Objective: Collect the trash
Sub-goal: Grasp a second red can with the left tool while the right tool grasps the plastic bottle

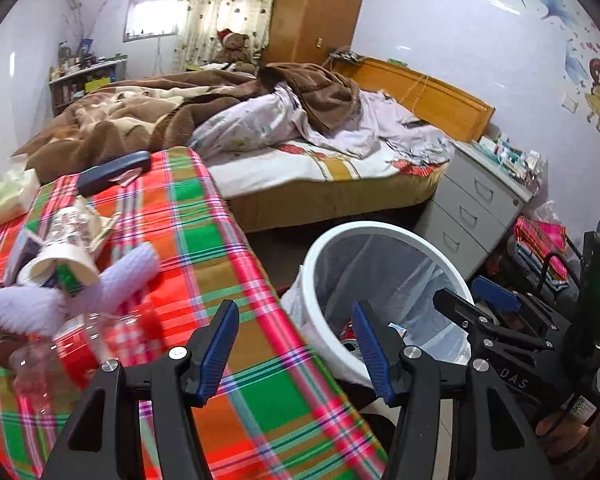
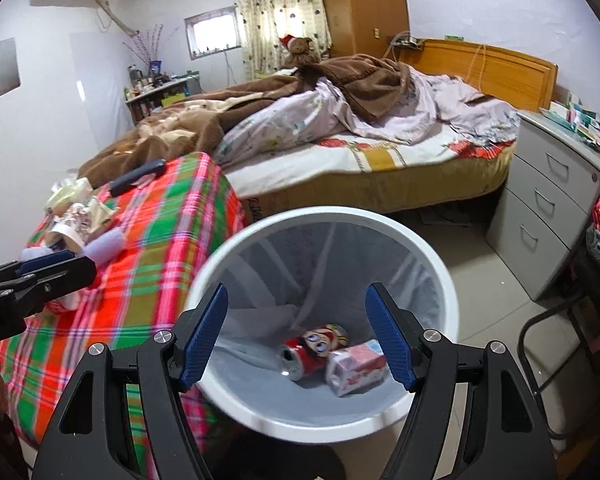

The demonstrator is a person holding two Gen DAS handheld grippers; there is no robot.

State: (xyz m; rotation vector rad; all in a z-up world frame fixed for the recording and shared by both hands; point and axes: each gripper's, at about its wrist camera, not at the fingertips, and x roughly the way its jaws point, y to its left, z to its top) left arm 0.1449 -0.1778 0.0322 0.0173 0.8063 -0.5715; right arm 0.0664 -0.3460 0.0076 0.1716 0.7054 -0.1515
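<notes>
Right gripper (image 2: 296, 336): nearest the lens in the right wrist view, tilted down over the mouth of the bin; blue pads spread wide, nothing between them.
Left gripper (image 1: 296, 344): over the table's near edge, between cloth and bin; fingers parted at a middling gap, nothing gripped.
Waste bin (image 2: 440, 264): white, round, lined with a pale translucent bag; stands on the tiled floor just beside the table's edge.
Bin contents: a red drink can (image 2: 300, 356) with a cartoon face lies on its side at the bottom, touching a small pink-and-white carton (image 2: 356, 368) to its right.
Table (image 1: 228, 248): covered in a red, green and orange plaid cloth; trash remains on its left part.
Clear plastic bottle (image 1: 48, 360): lying at the near left of the cloth, blurred.
Purple fuzzy item (image 1: 116, 280): just behind the bottle; cannot tell what it is.
Paper cup (image 1: 64, 240): patterned, tipped on its side, mouth toward the lens, with crumpled wrappers around it.
Tissue pack (image 1: 8, 196): pale yellow-green, at the table's far left edge.
Dark case (image 1: 114, 166): long, dark blue, at the far end of the cloth.
Bed (image 1: 340, 184): beyond the table, unmade, brown blanket and pale quilt heaped on it, wooden headboard.
Drawer cabinet (image 1: 476, 208): grey, three drawers, right of the bed, boxes on top.
Teddy bear (image 1: 234, 46): red hat, at the bed's far side by the curtain.
</notes>
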